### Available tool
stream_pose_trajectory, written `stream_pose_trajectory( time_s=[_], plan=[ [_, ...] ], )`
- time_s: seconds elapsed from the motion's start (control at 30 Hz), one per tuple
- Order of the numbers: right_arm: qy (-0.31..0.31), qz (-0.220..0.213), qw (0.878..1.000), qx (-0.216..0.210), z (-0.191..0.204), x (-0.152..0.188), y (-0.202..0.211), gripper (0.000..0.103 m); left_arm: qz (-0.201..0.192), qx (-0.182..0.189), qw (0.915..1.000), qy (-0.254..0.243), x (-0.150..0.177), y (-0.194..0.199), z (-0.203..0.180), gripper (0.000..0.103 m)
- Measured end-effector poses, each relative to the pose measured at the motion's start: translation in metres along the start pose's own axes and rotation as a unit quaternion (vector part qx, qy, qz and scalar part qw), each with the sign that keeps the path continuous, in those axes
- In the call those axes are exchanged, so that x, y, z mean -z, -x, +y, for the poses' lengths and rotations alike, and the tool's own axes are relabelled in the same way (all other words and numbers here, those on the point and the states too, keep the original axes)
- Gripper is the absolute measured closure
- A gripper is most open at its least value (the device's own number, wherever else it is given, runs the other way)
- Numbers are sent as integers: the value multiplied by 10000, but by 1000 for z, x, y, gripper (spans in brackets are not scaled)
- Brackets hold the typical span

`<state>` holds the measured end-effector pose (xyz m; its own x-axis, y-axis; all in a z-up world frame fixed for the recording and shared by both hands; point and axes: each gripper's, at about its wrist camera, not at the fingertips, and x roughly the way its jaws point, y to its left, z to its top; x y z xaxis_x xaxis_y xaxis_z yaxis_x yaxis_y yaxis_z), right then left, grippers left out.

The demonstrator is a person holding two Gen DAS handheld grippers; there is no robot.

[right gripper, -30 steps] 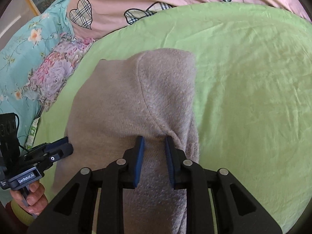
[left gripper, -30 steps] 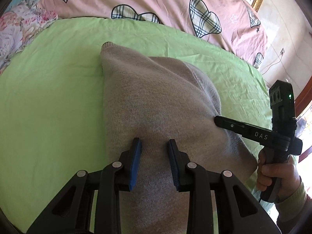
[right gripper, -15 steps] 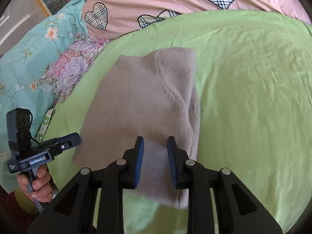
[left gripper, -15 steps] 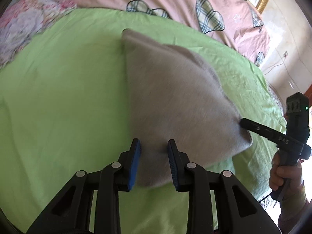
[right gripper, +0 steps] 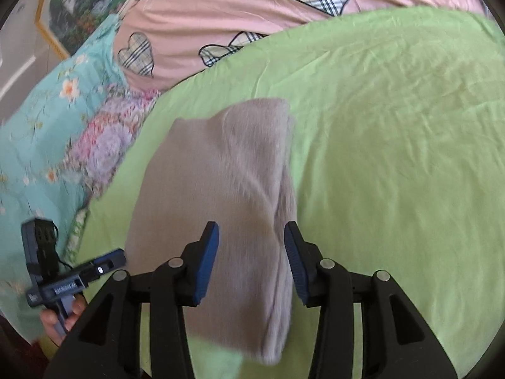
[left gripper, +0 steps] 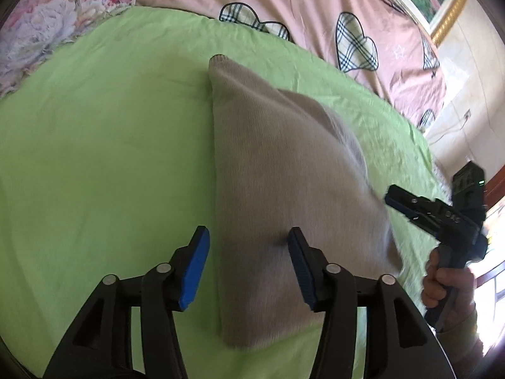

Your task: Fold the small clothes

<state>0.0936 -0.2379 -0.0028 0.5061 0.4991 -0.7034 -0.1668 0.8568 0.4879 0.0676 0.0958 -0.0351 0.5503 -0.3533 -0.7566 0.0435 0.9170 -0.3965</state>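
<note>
Both claws have spread since half a second ago, when their blue pads stood narrow on the grey knit garment (left gripper: pixel 284 195). Left claw (left gripper: pixel 247 262) now stands wide, holding nothing; its left pad is over the green bed sheet (left gripper: pixel 94 158), its right pad over the garment. Right claw (right gripper: pixel 251 257) is likewise wide and holds nothing, with both pads above the garment's near part. Garment lies folded on the sheet, its near end towards the bed's near edge and its narrow far end pointing towards the pink heart-print quilt (left gripper: pixel 315 3). Floral pillows (right gripper: pixel 94 151) sit beyond the sheet's far left corner.
</note>
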Motion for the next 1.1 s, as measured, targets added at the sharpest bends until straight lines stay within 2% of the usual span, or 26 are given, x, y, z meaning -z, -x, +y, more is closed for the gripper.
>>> stream_pose_trajectory(
  time_s=[0.1, 0.23, 0.3, 0.33, 0.37, 0.43, 0.5, 0.63, 0.87, 1.0, 1.1],
  plan=[
    [-179, 55, 9997, -145, -4, -14, -18, 58, 54, 41, 9999, 147, -14, -11, 4, 46],
    [-373, 288, 9987, -196, -13, -26, -45, 59, 173, 107, 9994, 296, -21, -26, 10, 39],
    [-338, 388, 9984, -216, -13, -27, -55, 77, 240, 112, 9989, 386, -20, -32, 13, 37],
    [-288, 391, 9985, -232, -11, -30, -56, 89, 246, 162, 9986, 432, -19, -32, 14, 40],
    [-255, 356, 9988, -220, -10, -32, -55, 92, 247, 194, 9985, 453, -18, -32, 13, 42],
    [-171, 121, 9994, -292, -7, -39, -41, 93, 231, 226, 9987, 399, -17, -29, 9, 49],
    [-150, 26, 9996, -221, -10, -43, -35, 94, 237, 149, 9991, 305, -15, -31, 4, 49],
    [-265, 394, 9988, 68, -29, -35, -61, 96, 276, 203, 9985, 423, -13, -37, 5, 48],
    [3, 51, 9998, 216, -5, -31, -26, 92, 186, 16, 9994, 277, -9, -21, -2, 48],
    [208, -30, 9998, 32, 14, -11, 1, 92, 140, 31, 9998, 134, 4, -7, -8, 50],
    [431, 145, 9989, -78, 27, 16, 13, 92, 150, 50, 9999, -56, 19, 2, -12, 50]
  ],
)
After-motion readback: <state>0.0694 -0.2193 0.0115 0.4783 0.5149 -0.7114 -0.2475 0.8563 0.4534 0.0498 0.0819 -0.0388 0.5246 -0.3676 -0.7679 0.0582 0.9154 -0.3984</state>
